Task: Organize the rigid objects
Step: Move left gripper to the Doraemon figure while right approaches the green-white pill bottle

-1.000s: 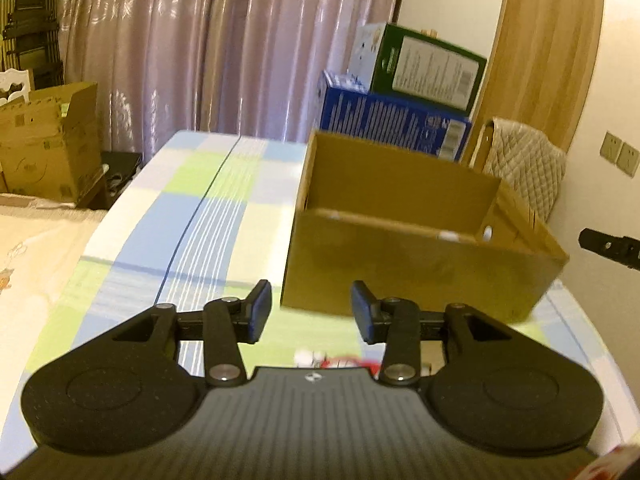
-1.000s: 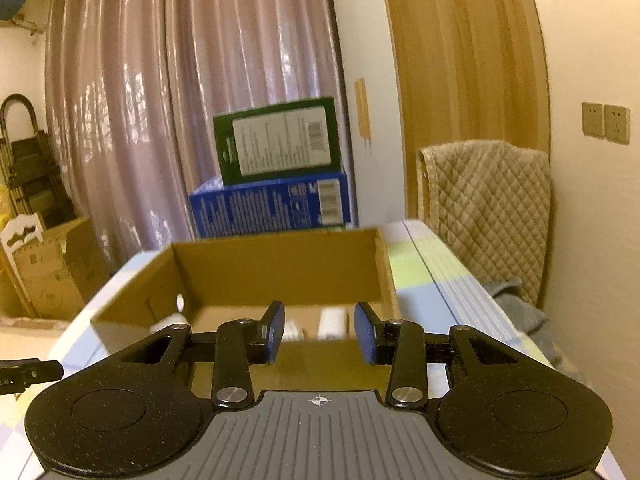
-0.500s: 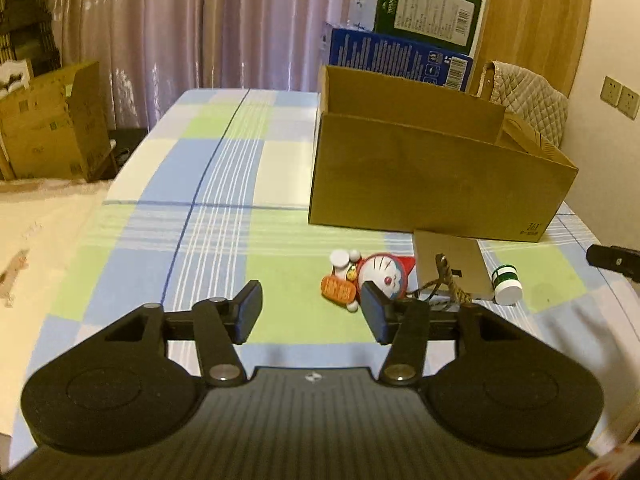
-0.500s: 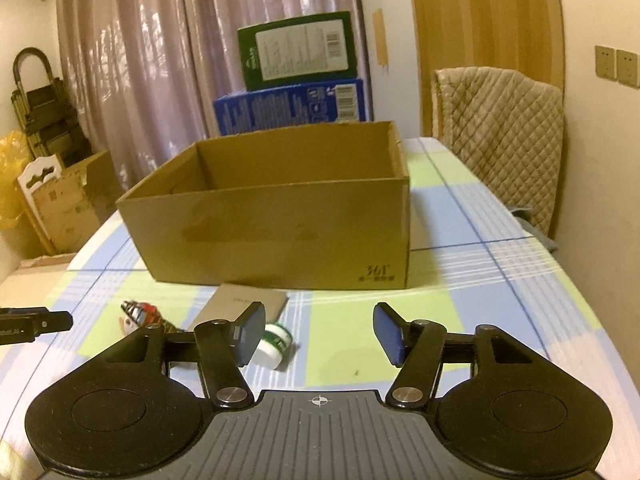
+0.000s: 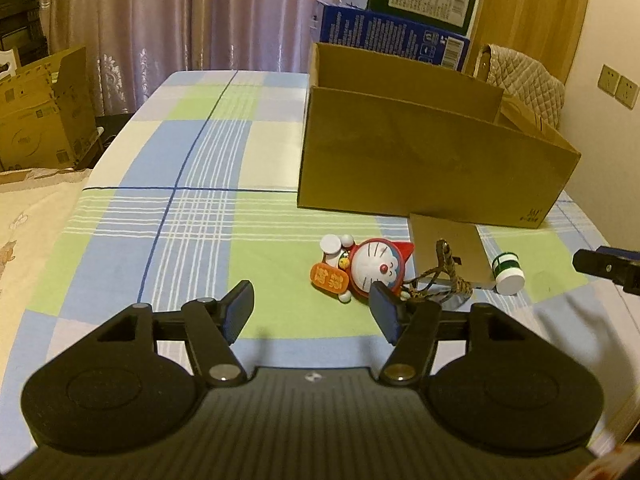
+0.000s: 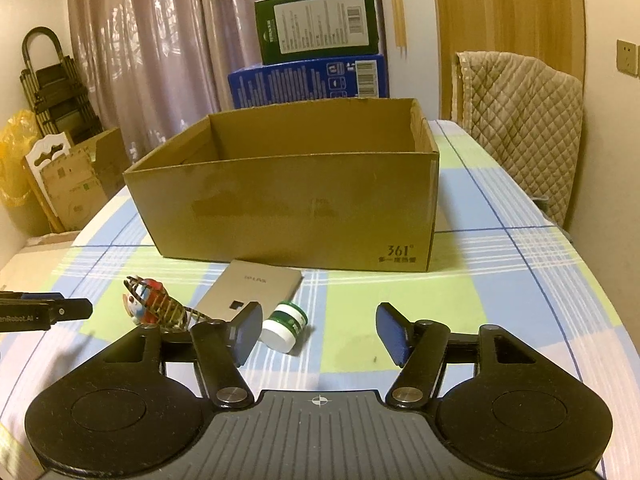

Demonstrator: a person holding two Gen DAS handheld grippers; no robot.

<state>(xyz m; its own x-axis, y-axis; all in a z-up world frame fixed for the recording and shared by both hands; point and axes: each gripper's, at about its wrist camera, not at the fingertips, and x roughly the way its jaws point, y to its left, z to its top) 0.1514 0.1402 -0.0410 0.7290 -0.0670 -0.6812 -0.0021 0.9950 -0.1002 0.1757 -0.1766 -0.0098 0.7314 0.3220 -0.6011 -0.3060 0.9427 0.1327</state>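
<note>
**Two open claws over the toys by the box**

The left claw [image 5: 312, 312] hung low over the worktop [image 5: 192, 208] with its two fingers spread wide and nothing between them. The right claw [image 6: 318, 330] was spread wide too, and it held nothing.

A big brown cardboard box [image 5: 420, 164] stood on the checked cloth, open at the top. From here I could not see what lay inside it.

In front of the box lay a few small things. A round cat toy [image 5: 366, 266] in red, white and blue lay on its side, with an orange tag by it. It was just ahead of the left claw's right finger [image 5: 384, 312]. A brown woven cord [image 5: 450, 276] curled beside the toy and lay partly over a flat tan card [image 5: 448, 240]. The card touched the foot of the box. A little white jar with a green band [image 6: 286, 326] lay on its side just by the card. It was close to the right claw's left finger [image 6: 248, 332].

Behind the big box stood a blue box [image 6: 308, 82] with a green box [image 6: 316, 24] on top. A quilted cloth [image 6: 520, 120] hung over a chair at the right. Pink curtains [image 6: 160, 48] hung at the back
</note>
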